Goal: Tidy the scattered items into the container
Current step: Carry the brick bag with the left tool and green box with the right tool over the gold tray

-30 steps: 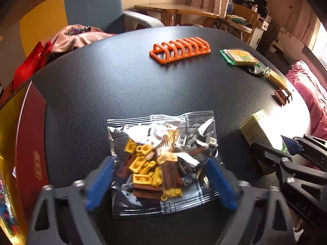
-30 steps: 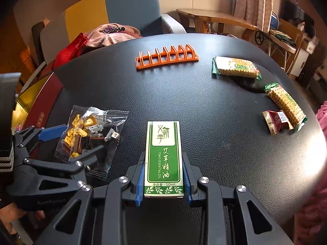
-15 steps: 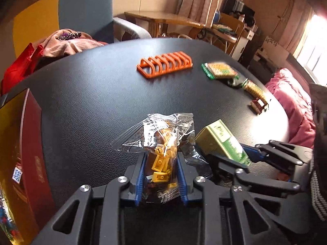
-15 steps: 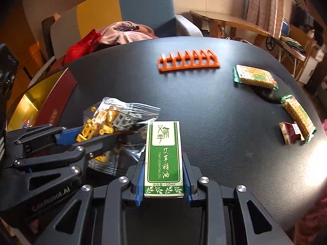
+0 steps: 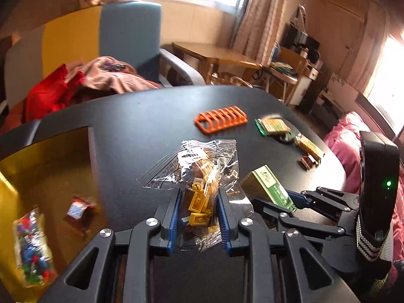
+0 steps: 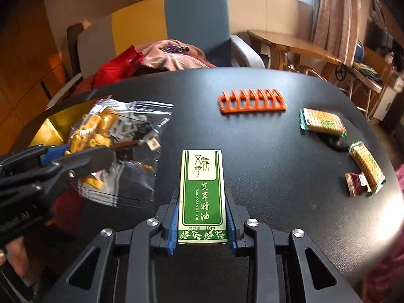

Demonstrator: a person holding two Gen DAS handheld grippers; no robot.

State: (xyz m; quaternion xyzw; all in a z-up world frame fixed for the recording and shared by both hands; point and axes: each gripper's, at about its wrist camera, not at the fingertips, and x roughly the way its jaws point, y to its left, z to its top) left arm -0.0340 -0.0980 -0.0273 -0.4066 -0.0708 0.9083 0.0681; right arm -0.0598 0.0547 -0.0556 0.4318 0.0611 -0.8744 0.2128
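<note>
Both claws loaded, carrying toward the container

The left claw [image 5: 198, 209] is clamped tight on a clear bag of building bricks [image 5: 202, 176], held clear of the black bench [image 5: 141, 116]; the right claw [image 6: 202, 223] grips a green essential-oil box [image 6: 202, 192] flat between its pads. The step in hand looks like the carry: the gold-lined container [image 5: 48, 166] sits at the bench's left edge, already holding a bag of coloured beads [image 5: 32, 247] and a small red packet [image 5: 77, 208]. Next, each load needs to travel left over the container's rim before the claws let go, the bag first since it is nearer. An orange rack [image 6: 252, 99], two biscuit packs [image 6: 323, 122] and a red sweet [image 6: 356, 181] lie waiting on the bench.
</note>
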